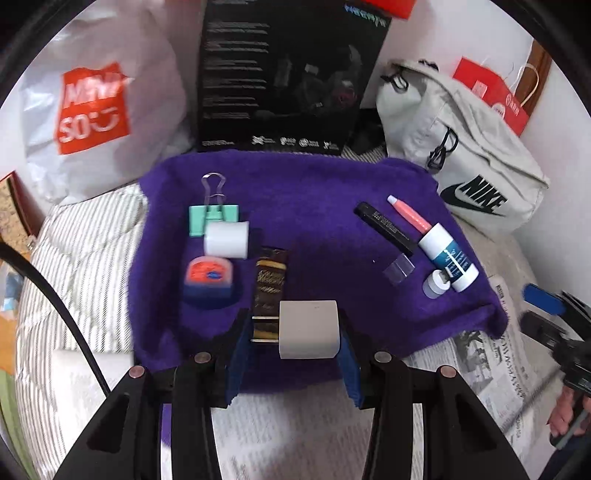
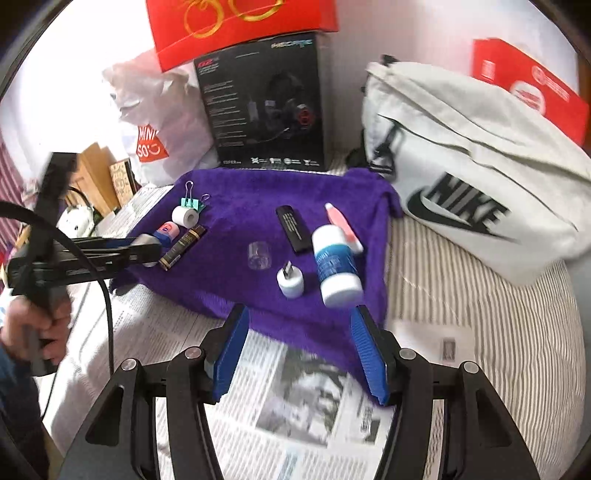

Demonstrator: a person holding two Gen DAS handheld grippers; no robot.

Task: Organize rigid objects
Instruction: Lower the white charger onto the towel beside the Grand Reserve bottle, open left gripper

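Note:
A purple towel [image 1: 314,206] lies on the bed with small items in two groups. On the left are a mint binder clip [image 1: 212,218], a white tape roll [image 1: 227,240], a blue jar with an orange lid [image 1: 210,280] and a dark gold-printed stick [image 1: 267,288]. On the right are a black stick [image 1: 384,225], a pink tube [image 1: 408,214], a white and blue bottle [image 1: 448,258], a small white adapter [image 1: 436,282] and a clear cap [image 1: 399,267]. My left gripper [image 1: 291,332] is shut on a white charger cube [image 1: 308,328], low over the towel's near edge. My right gripper [image 2: 299,354] is open and empty, near the towel's front edge.
A black headset box [image 2: 266,103] stands behind the towel with a red box [image 2: 240,26] on top. A white Miniso bag [image 1: 96,110] is at back left. A white Nike bag [image 2: 461,177] and red bag [image 2: 532,85] are at right. Newspaper [image 2: 295,398] covers the striped bedding.

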